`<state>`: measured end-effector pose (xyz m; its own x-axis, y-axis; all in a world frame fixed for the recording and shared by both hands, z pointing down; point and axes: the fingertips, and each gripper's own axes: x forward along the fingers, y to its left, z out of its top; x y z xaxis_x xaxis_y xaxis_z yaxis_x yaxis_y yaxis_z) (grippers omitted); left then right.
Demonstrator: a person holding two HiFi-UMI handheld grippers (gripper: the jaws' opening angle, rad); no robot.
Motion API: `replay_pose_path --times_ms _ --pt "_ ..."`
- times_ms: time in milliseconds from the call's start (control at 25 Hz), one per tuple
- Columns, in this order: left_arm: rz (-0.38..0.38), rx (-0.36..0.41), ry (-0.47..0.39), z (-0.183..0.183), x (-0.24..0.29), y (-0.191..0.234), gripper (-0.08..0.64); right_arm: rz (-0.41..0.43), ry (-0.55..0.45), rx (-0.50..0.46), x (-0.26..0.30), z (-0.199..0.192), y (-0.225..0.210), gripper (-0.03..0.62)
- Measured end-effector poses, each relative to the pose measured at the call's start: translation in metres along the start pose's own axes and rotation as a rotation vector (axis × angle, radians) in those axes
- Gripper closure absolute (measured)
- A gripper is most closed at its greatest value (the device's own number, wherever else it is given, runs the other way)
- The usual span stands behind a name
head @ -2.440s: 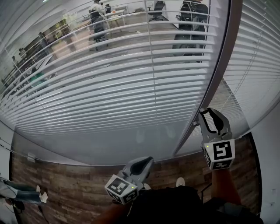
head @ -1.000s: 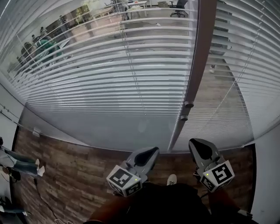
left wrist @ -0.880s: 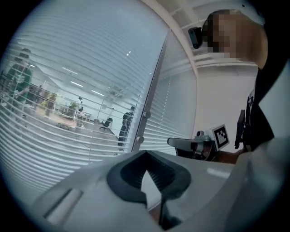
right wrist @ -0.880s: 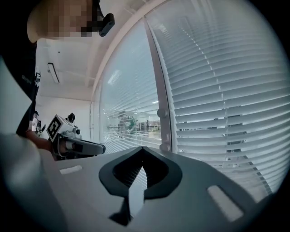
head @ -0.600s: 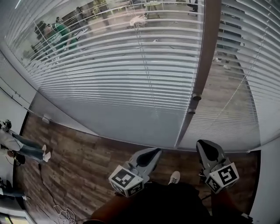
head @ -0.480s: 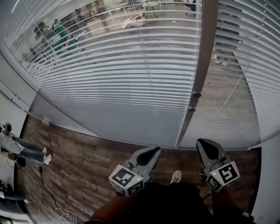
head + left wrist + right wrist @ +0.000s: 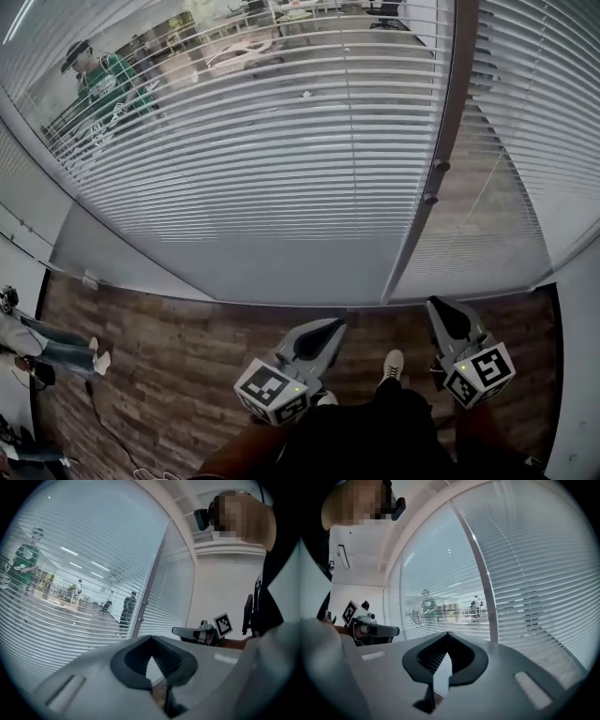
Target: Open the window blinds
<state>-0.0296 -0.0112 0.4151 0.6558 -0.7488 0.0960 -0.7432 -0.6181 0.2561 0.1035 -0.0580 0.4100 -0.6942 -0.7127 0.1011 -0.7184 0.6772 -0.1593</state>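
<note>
Item: my left claw (image 7: 326,328), jaws pressed together with nothing between them, held low over the wood floor (image 7: 159,347).
Item: my right claw (image 7: 439,307), likewise closed and empty.
Item: window blinds (image 7: 281,169), hanging ahead of both claws and apart from them; the room beyond shows between the slats.

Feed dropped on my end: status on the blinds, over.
Left gripper shut, empty; right gripper shut, empty. Both low, off the blinds. Blinds down, slats tilted see-through. Nothing in the way.
</note>
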Motion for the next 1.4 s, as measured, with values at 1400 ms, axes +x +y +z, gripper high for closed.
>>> replay_pose_path --times_ms 1400 --pt "-0.032 0.044 -0.023 -0.010 -0.005 -0.068 0.560 0.043 0.039 -0.038 -0.077 -0.022 0.035 0.569"
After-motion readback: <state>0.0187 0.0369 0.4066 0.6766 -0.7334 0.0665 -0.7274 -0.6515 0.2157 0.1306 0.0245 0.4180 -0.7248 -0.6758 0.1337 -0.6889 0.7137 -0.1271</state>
